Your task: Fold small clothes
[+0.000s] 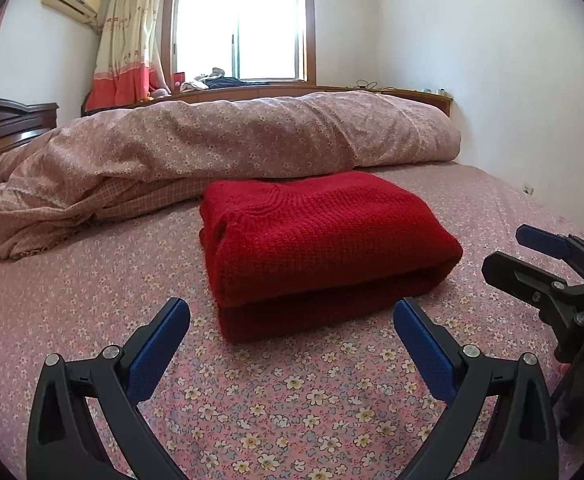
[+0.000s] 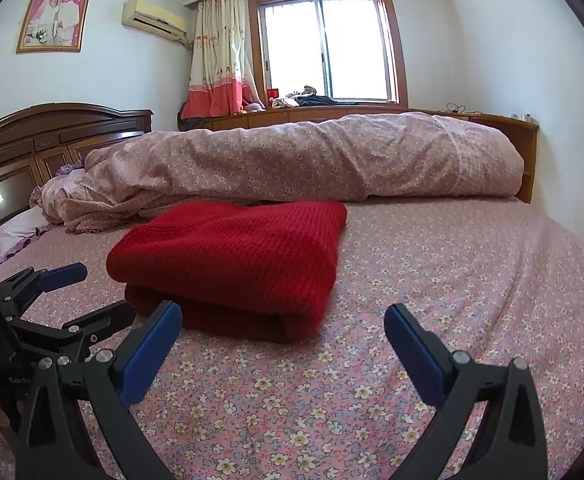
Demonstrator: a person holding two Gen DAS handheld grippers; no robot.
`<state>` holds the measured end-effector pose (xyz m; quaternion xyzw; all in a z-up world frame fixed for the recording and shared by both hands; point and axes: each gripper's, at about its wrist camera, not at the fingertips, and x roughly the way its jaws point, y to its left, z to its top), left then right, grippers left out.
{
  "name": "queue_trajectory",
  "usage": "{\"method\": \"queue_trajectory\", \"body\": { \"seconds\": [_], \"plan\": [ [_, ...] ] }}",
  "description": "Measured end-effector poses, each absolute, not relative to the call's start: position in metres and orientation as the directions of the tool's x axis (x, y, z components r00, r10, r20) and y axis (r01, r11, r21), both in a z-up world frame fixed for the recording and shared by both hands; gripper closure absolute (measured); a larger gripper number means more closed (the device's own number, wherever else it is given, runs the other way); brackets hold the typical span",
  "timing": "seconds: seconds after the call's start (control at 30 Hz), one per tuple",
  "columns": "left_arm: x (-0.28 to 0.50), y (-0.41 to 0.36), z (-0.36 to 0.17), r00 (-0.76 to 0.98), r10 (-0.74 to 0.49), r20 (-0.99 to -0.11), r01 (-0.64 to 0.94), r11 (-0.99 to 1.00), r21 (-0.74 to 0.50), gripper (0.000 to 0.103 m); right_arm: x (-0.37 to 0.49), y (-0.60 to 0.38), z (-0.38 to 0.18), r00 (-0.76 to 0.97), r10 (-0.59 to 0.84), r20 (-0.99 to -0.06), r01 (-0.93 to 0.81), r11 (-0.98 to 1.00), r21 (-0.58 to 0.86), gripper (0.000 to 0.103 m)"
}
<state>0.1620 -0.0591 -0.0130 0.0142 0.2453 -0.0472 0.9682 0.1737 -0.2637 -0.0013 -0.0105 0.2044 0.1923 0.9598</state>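
Note:
A red knitted sweater (image 1: 315, 248) lies folded into a thick rectangle on the floral bedsheet (image 1: 252, 412); it also shows in the right wrist view (image 2: 236, 264). My left gripper (image 1: 292, 320) is open and empty, its blue pads just short of the sweater's near folded edge. My right gripper (image 2: 283, 322) is open and empty, in front of the sweater's near right corner. The right gripper also shows at the right edge of the left wrist view (image 1: 507, 252), and the left gripper shows at the left edge of the right wrist view (image 2: 100, 292), both open.
A rolled pink floral duvet (image 1: 232, 148) lies across the bed behind the sweater. A wooden headboard (image 2: 52, 136) stands at the left, with a pillow (image 2: 16, 232) below it. A window ledge with clutter (image 2: 311, 100) runs along the far wall.

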Motion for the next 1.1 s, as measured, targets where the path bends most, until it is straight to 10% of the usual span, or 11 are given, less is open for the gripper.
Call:
{"method": "queue_trajectory", "body": {
  "seconds": [1.1],
  "plan": [
    [0.1671, -0.0557, -0.0176, 0.860, -0.071, -0.506, 0.080, 0.997, -0.004, 0.004, 0.1774, -0.2577, -0.0072, 0.833, 0.357, -0.422, -0.377, 0.926, 0.040, 0.000]
  ]
}}
